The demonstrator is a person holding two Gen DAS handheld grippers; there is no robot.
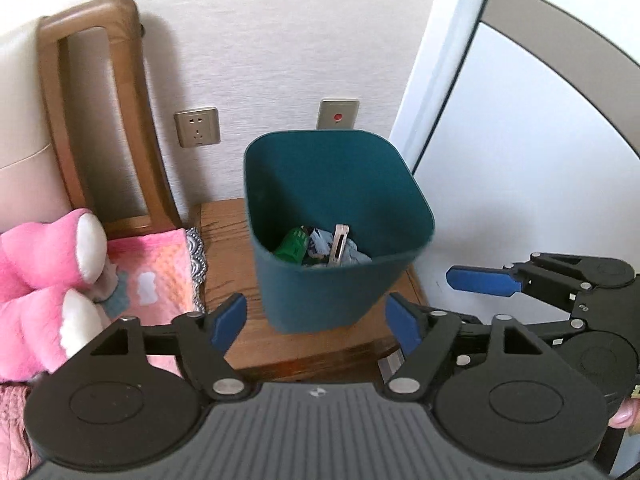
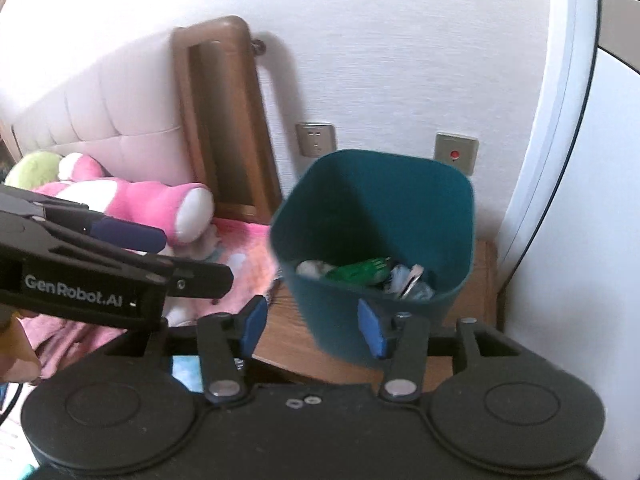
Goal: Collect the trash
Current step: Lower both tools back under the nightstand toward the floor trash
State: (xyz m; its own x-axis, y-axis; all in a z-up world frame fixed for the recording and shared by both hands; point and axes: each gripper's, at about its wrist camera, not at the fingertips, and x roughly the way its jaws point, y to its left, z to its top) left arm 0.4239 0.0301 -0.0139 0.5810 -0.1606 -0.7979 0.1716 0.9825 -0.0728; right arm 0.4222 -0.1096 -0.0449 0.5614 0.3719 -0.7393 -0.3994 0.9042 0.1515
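A teal waste bin (image 1: pixel 320 292) stands on a wooden nightstand (image 1: pixel 224 232) against the wall. In it lie a green bottle (image 1: pixel 292 245), crumpled wrappers (image 1: pixel 320 240) and a pale flat piece (image 1: pixel 339 242). My left gripper (image 1: pixel 316 325) hovers in front of the bin, above its near side, open, with nothing between its blue pads. One blue finger (image 1: pixel 484 278) of the right gripper shows to its right. In the right wrist view my right gripper (image 2: pixel 313 328) is also open and empty before the bin (image 2: pixel 380 208), with the green bottle (image 2: pixel 360 270) inside. The left gripper's fingers (image 2: pixel 132 236) cross the left of that view.
A bed with a pink plush toy (image 1: pixel 44 264) and a pink blanket (image 1: pixel 156 268) lies left of the nightstand, under a wooden headboard post (image 1: pixel 132 120). A wall socket (image 1: pixel 197 127) and a red-dot switch (image 1: pixel 338 114) sit behind the bin. A white door (image 1: pixel 520 160) stands at right.
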